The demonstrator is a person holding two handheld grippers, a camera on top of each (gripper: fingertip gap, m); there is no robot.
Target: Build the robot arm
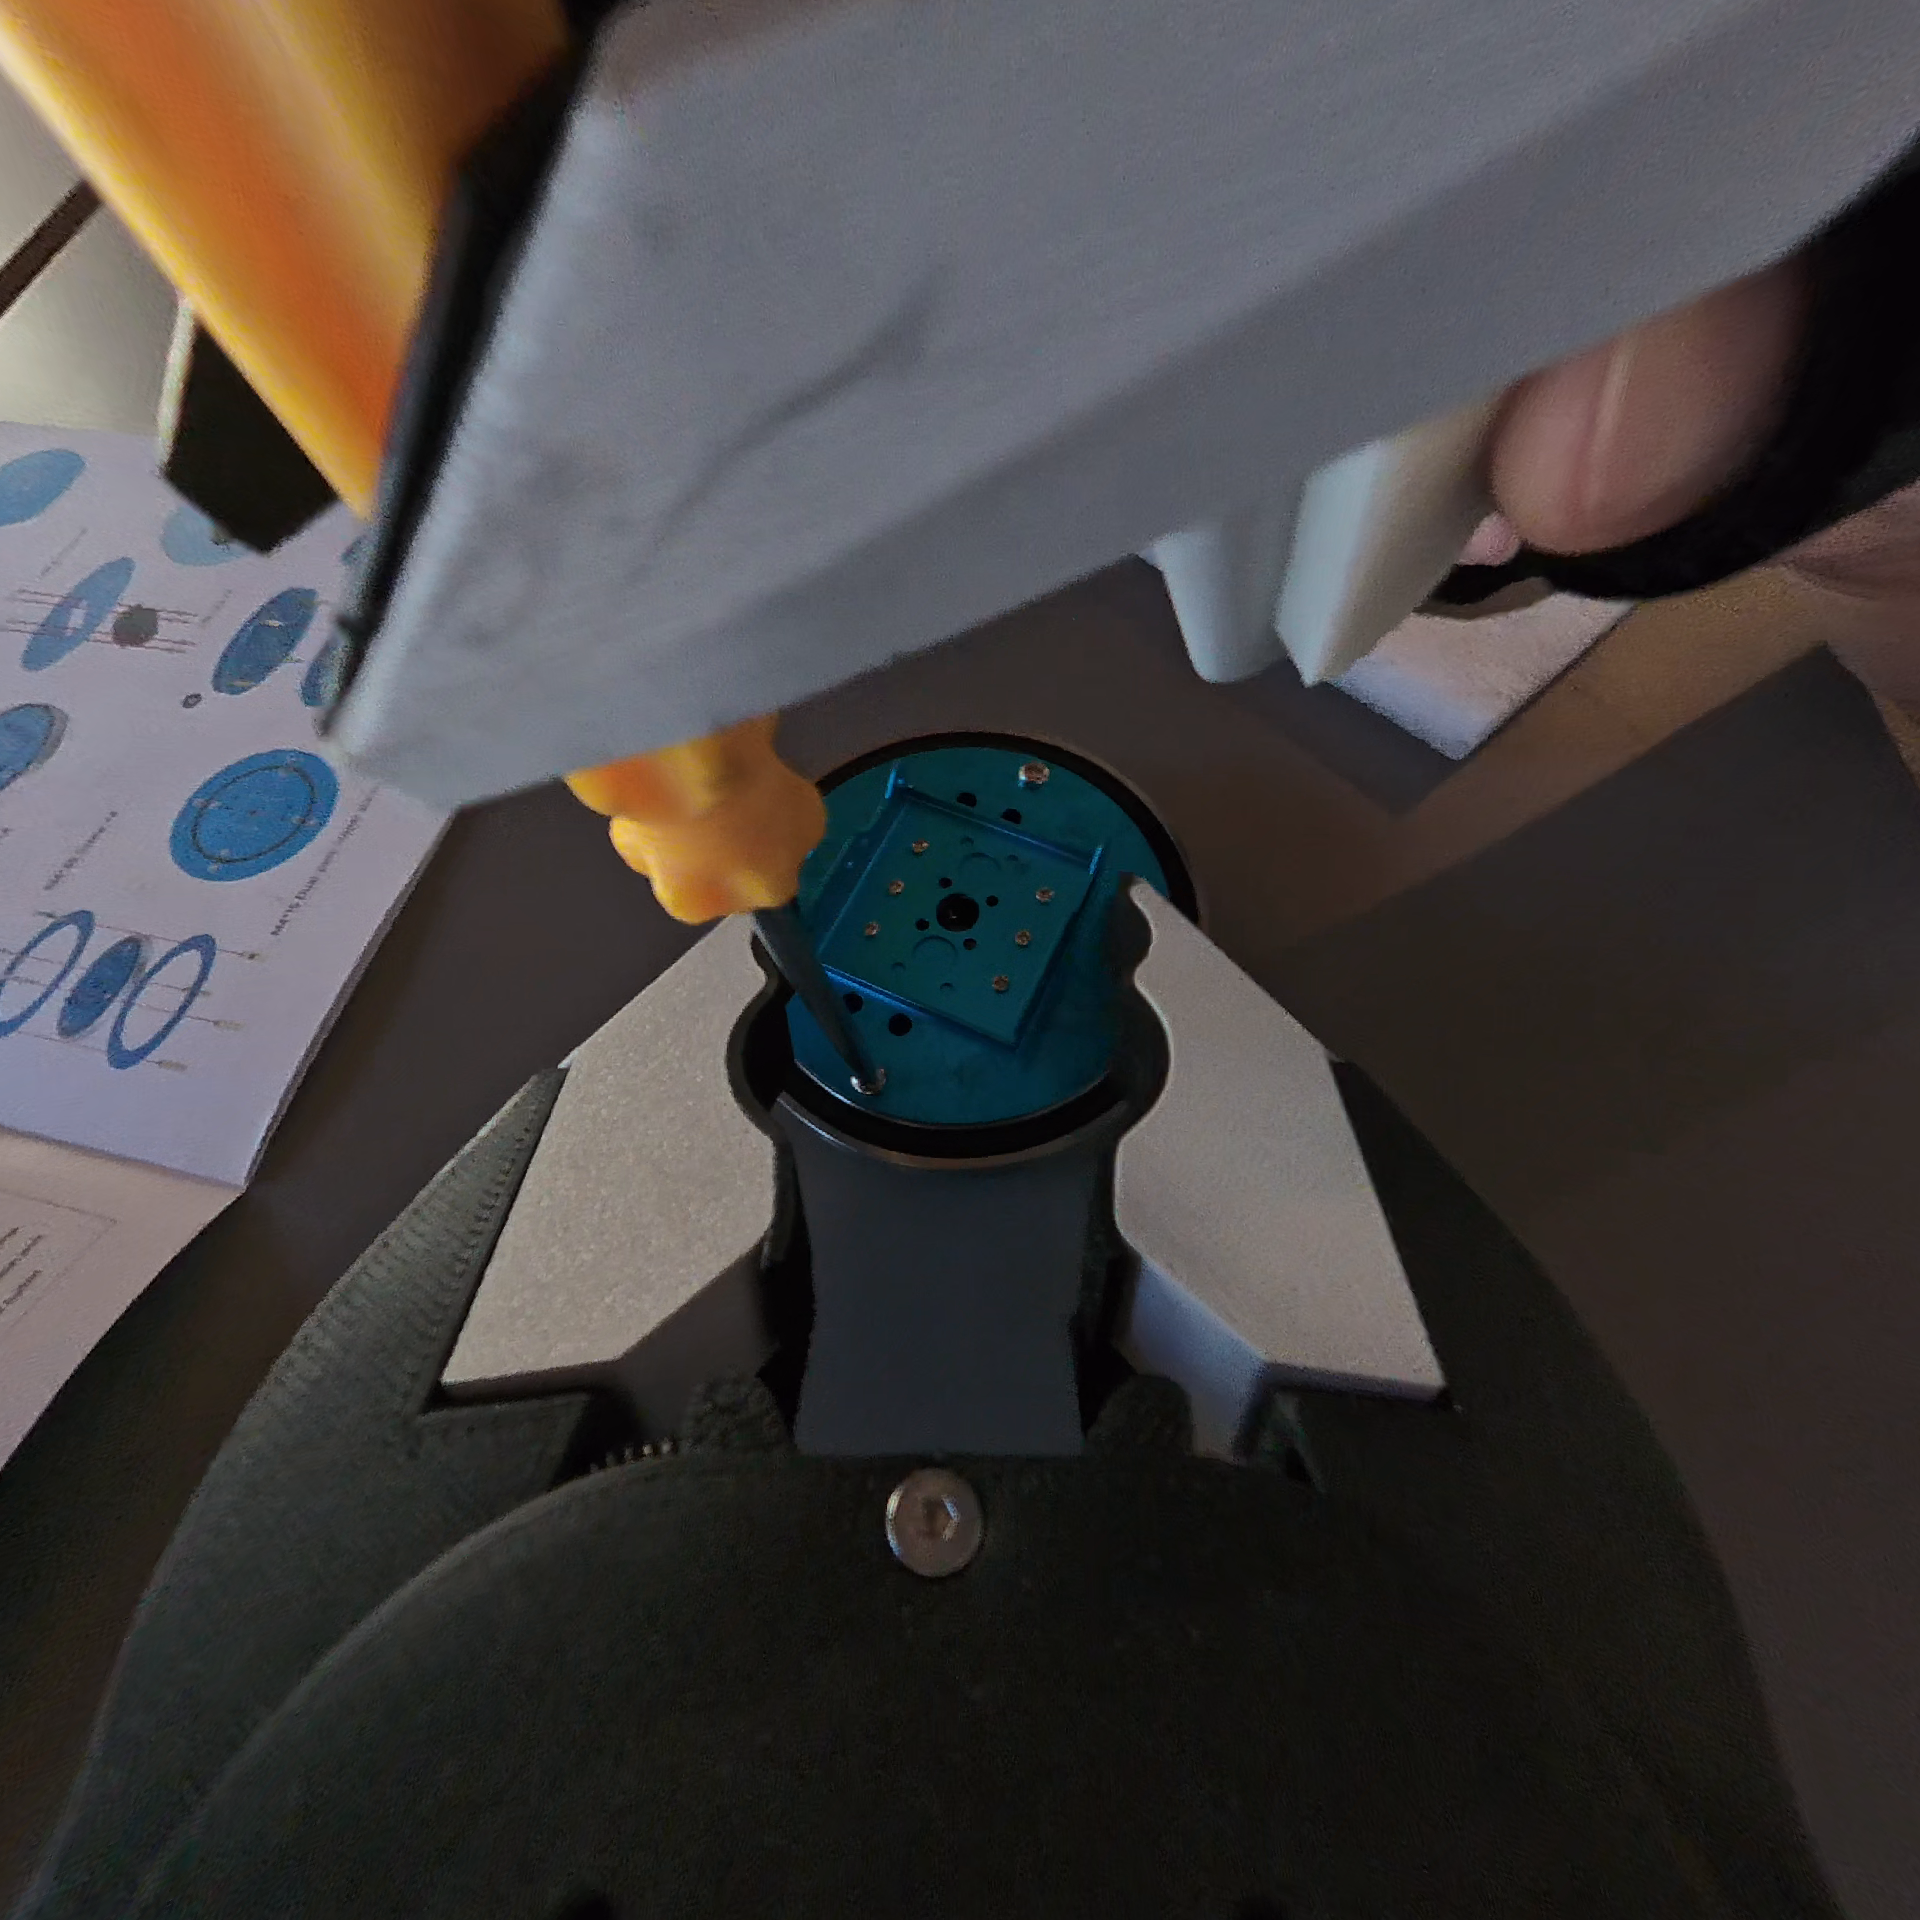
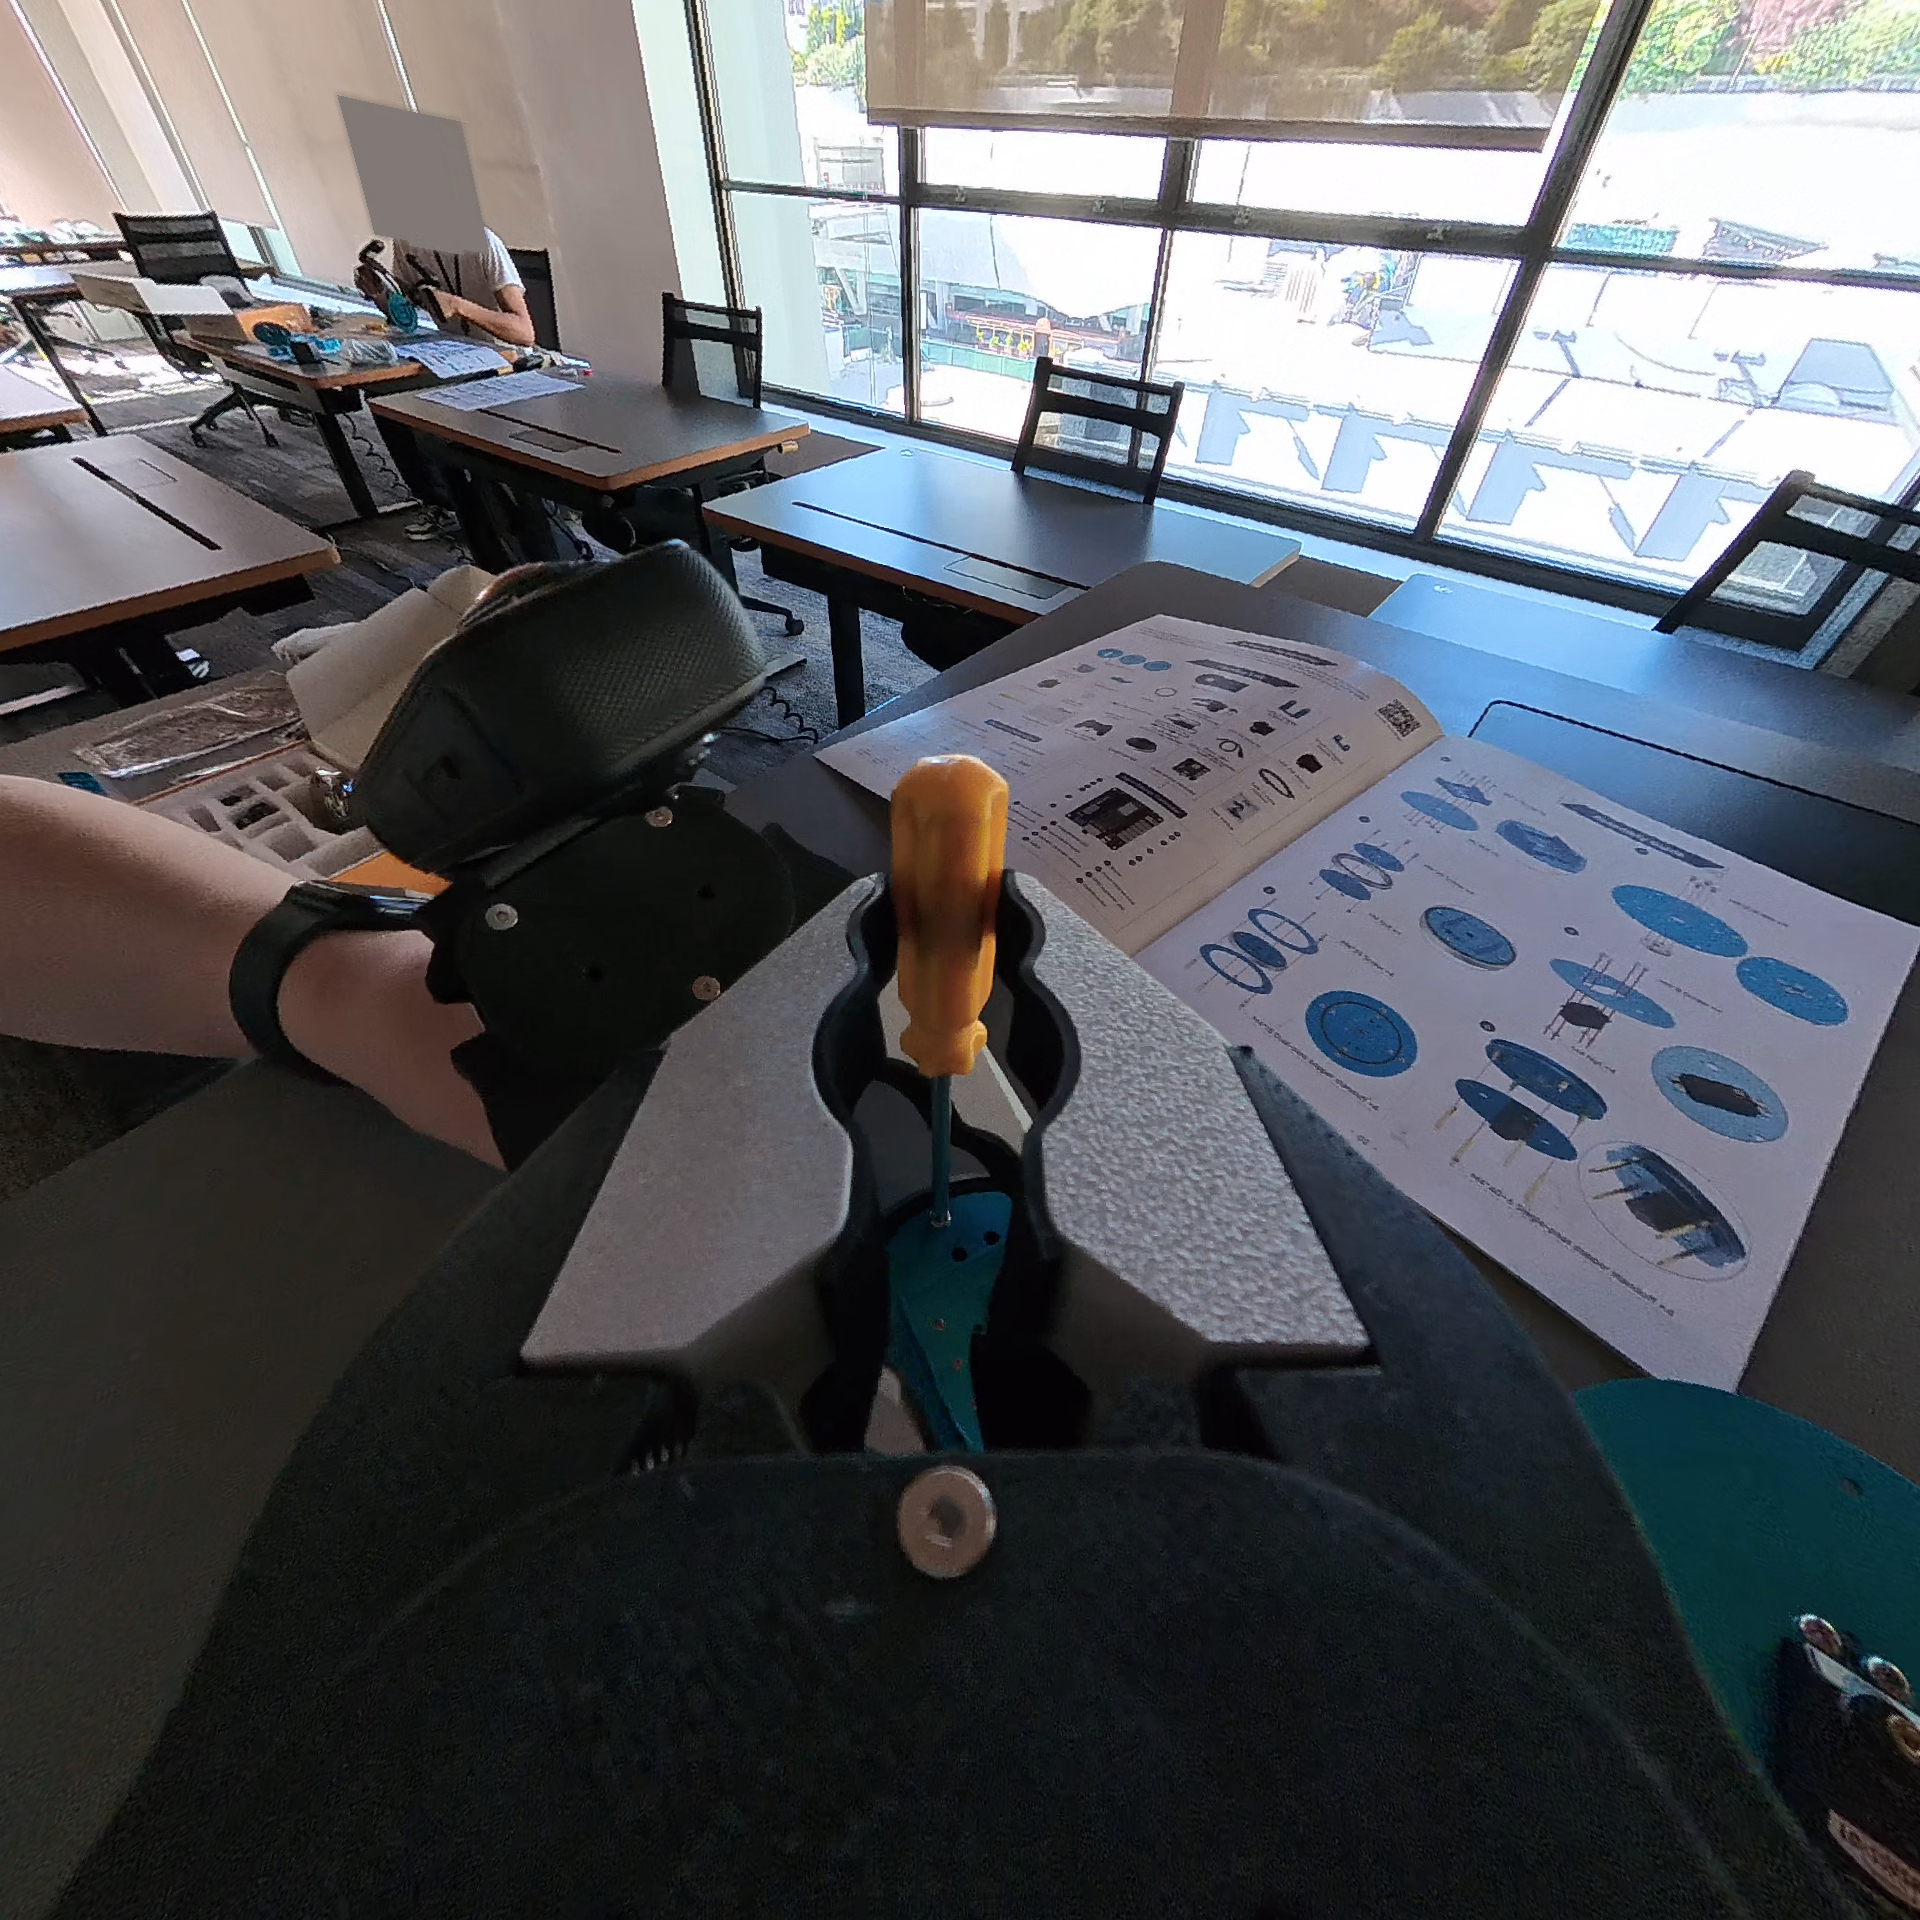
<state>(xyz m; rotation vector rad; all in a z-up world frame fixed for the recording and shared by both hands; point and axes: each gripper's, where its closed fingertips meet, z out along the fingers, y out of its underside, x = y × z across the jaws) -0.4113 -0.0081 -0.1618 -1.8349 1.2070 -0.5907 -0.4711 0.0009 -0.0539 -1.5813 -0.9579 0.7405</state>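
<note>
Lying open on the dark worktop [image 2: 1662, 717] at the left of the left wrist view, an instruction booklet [image 1: 156, 831] is noted. The blue round plate [image 1: 966, 935] is pinched by the left gripper [image 1: 956, 987]. The orange-handled screwdriver [image 2: 948, 914] is clamped upright by the right gripper [image 2: 945, 997], its tip seated on a screw [image 1: 868, 1083] at the plate's rim.

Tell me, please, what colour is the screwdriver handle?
Orange-yellow; the screwdriver handle shows best in the right wrist view.

One screwdriver [image 2: 948, 914], one blue round plate [image 1: 966, 935], one open booklet [image 2: 1455, 935], two grippers [image 1: 951, 997]
</note>
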